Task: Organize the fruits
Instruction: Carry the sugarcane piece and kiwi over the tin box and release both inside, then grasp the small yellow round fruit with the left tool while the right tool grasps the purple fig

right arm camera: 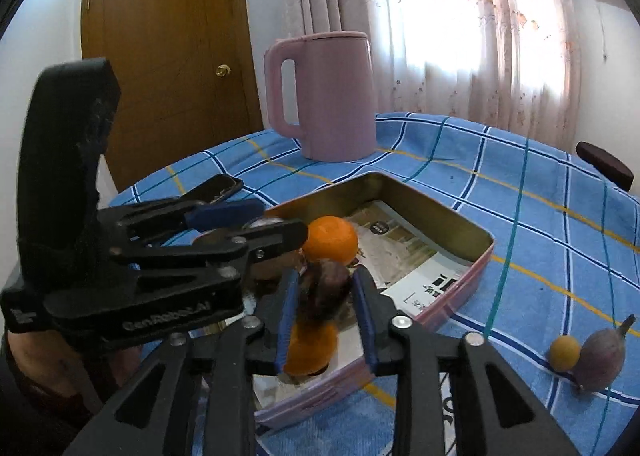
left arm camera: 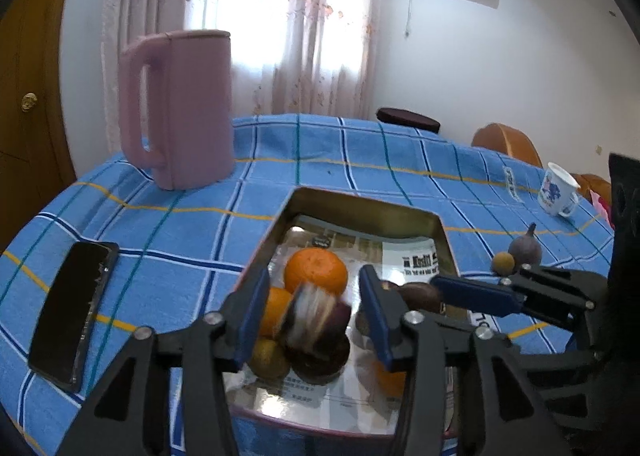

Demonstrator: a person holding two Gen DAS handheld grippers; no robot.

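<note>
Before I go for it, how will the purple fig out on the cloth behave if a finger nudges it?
The purple fig looks rounded with a tapering stem, so it would probably roll in a curve rather than straight. It touches the small yellow fruit, which a push would likely send rolling. Its skin looks soft, so grip gently. The checked tablecloth may damp rolling.

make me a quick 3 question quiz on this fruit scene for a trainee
1. True or false: the fig on the cloth lies outside the tin.
2. What touches that fig? A phone B small yellow fruit C mug
3. Fill in: behind the tin stands a pink ____.

Key: 1 true. 2 B, the small yellow fruit. 3 kettle.
</note>
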